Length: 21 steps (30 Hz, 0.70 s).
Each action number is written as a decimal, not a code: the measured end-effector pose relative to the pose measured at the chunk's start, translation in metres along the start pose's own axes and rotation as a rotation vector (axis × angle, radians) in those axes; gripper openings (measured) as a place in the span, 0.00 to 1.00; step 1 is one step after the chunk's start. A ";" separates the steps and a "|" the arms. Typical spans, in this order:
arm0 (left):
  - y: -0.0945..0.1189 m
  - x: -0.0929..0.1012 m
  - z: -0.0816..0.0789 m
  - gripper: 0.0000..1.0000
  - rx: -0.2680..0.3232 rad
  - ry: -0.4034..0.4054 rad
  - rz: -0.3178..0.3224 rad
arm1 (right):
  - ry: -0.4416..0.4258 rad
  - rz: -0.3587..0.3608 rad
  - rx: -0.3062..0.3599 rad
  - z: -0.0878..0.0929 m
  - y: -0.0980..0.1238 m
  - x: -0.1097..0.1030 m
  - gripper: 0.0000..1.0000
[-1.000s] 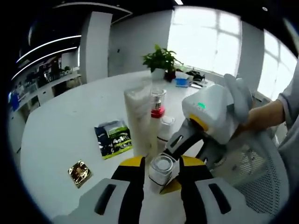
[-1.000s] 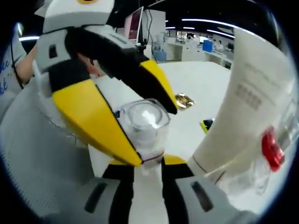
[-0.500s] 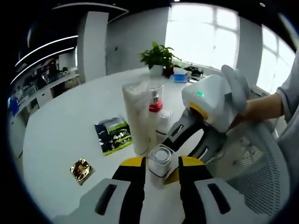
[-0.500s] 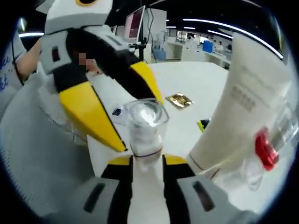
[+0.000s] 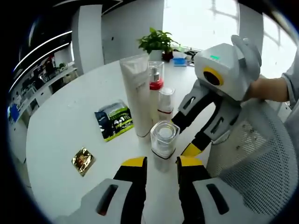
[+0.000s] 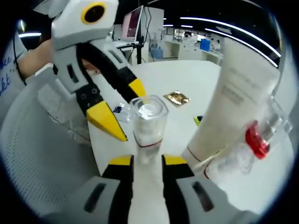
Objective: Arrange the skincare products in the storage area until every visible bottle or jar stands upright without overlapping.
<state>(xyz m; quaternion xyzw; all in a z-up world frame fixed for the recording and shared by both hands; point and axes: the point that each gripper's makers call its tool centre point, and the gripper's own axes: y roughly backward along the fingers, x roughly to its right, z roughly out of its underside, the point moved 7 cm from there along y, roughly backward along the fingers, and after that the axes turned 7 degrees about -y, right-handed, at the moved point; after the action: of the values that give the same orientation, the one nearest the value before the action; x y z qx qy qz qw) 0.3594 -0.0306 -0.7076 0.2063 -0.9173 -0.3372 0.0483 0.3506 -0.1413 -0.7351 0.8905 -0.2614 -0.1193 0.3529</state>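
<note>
A big white round table sits in an office room with bright windows and a green plant at the far edge. In the left gripper view, going left to right, a small gold packet lies flat on the table, then a dark packet with green on it. Next comes a tall white tube standing up, with a clear bottle with a red part just behind it and a small white pump bottle beside that. In front of them stands a little clear jar — upright, on its own spot.

The left gripper is open and holds nothing; the jar stands just past its yellow tips. The right gripper comes in from the right with its jaws spread wide — the jar is near them but not pinched.

In the right gripper view, the jar stands just past the right gripper.
</note>
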 end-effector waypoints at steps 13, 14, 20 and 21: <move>-0.012 0.000 0.008 0.18 -0.074 -0.003 0.015 | 0.013 0.042 -0.021 0.011 0.028 0.000 0.22; -0.013 0.000 0.008 0.19 -0.076 0.000 0.018 | 0.012 0.051 -0.020 0.013 0.031 0.002 0.22; -0.016 0.002 0.011 0.17 -0.095 0.009 0.041 | -0.036 0.081 -0.009 0.018 0.041 0.013 0.21; -0.017 0.002 0.011 0.16 -0.095 0.013 0.043 | -0.042 0.085 -0.008 0.019 0.042 0.015 0.21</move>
<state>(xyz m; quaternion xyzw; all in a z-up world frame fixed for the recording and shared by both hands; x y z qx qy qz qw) 0.3606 -0.0363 -0.7271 0.1863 -0.9040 -0.3781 0.0711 0.3390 -0.1861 -0.7205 0.8744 -0.3058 -0.1238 0.3559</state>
